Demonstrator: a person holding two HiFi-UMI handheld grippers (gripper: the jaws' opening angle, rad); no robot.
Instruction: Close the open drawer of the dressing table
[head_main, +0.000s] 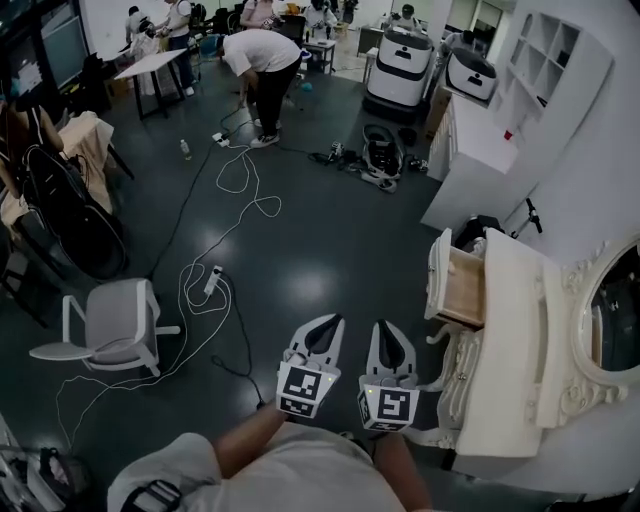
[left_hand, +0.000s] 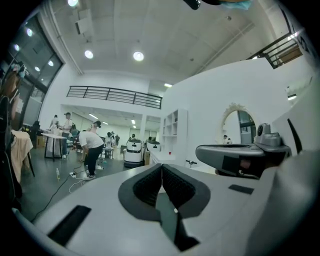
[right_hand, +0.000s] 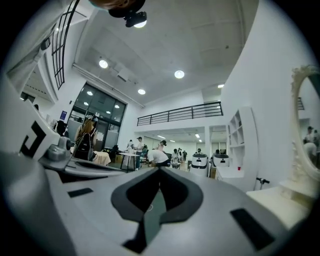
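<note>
Head view: a drawer juts open from the white dressing table at the right, ahead of both grippers. The left gripper and right gripper sit level, side by side, well apart from it, likely poised to approach.

Left gripper view: jaws closed together, nothing between them.

Right gripper view: jaws also closed, empty.

dressing table along the right edge, mirror on its right side; drawer sticks out leftward from the table's far end; left gripper and right gripper side by side, bottom centre, left of the table, nearer than the drawer; chair well left; cables on the floor beyond it; cabinet behind the table
</note>
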